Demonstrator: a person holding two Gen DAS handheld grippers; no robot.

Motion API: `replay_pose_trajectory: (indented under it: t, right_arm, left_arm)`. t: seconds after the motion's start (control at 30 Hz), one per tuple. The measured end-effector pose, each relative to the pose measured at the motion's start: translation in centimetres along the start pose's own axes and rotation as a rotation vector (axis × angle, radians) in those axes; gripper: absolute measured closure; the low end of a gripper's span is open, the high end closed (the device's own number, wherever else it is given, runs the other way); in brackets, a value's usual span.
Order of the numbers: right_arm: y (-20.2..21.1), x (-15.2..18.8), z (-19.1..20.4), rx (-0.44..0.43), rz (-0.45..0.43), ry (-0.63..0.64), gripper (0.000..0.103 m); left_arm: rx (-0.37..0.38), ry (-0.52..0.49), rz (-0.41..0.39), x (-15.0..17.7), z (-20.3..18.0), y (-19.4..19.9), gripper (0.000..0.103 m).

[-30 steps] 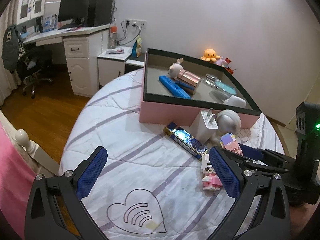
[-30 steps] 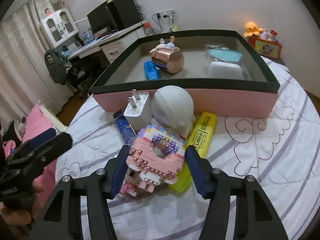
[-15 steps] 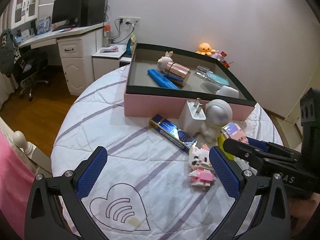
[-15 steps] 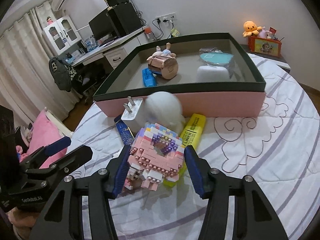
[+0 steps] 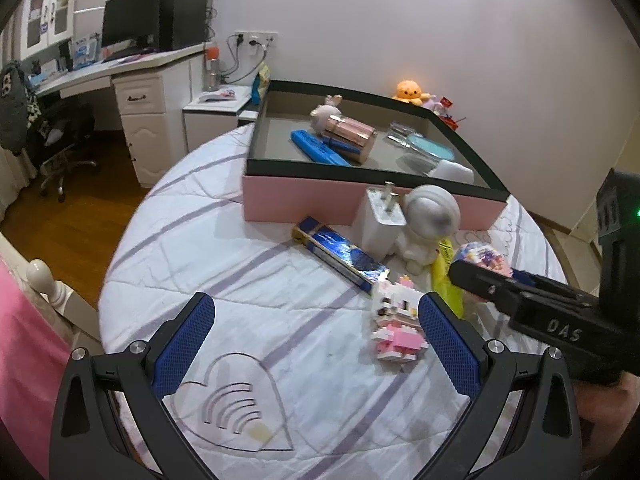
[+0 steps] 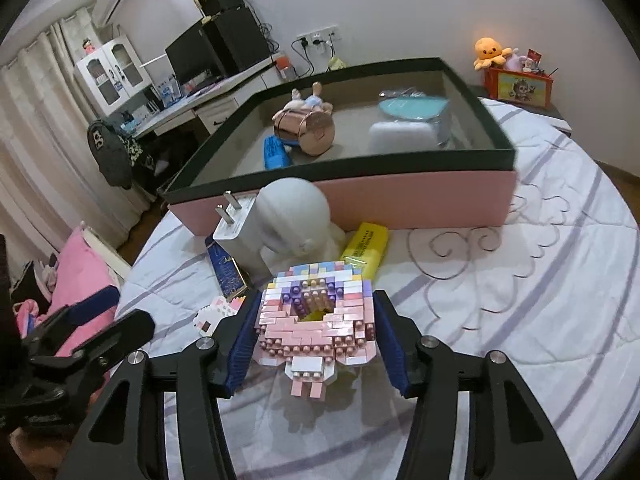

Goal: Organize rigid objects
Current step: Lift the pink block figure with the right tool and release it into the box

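My right gripper (image 6: 316, 334) is shut on a pink and purple brick-built ring model (image 6: 316, 312), lifted above the quilt; the same model (image 5: 482, 258) shows at the right gripper's tip in the left wrist view. My left gripper (image 5: 316, 340) stands open over the quilt with nothing between its fingers. A small pink and white brick figure (image 5: 396, 326) lies just inside its right finger. In front of the pink box (image 6: 420, 200) lie a white astronaut figure (image 6: 296, 216), a white charger (image 6: 236, 228), a blue packet (image 5: 340, 254) and a yellow highlighter (image 6: 366, 246).
The box holds a copper cylinder (image 6: 306, 128), a blue bar (image 6: 274, 152), a white block (image 6: 402, 136) and a teal lid (image 6: 412, 106). A desk with a monitor (image 5: 132, 20) stands far left, wooden floor below. An orange plush (image 6: 490, 50) sits at the back right.
Both grippers drew back from the box. The right gripper lifted the ring model up off the small brick figure, which stayed on the quilt.
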State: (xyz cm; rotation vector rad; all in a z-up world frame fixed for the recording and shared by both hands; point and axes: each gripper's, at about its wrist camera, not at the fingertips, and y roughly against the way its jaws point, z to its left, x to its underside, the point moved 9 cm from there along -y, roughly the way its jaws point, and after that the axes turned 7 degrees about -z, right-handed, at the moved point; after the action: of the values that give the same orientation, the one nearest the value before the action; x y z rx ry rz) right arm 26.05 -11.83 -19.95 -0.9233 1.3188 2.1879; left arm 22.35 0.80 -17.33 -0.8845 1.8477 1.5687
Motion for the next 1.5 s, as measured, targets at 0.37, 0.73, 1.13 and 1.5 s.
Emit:
replay_pose_trajectory:
  t: [0.37, 0.73, 1.13, 1.5]
  right_arm:
    - [2.8, 0.0, -3.3, 0.054, -0.034, -0.054, 0.048]
    - [3.1, -0.1, -3.1, 0.048, -0.044, -0.061, 0.048]
    - [5.2, -2.7, -1.7, 0.040, -0.106, -0.012, 0.048]
    - [6.3, -9.2, 0.2, 0.043, -0.206, 0.078, 0.048]
  left_arm:
    - [0.028, -0.091, 0.071, 2.1, -3.9, -3.4, 0.000]
    - [0.100, -0.087, 0.090, 2.2, -4.4, -3.9, 0.056]
    - [0.085, -0.056, -0.067, -2.9, -2.3, 1.7, 0.056]
    - [0.074, -0.067, -0.201, -10.3, -1.0, 2.7, 0.056]
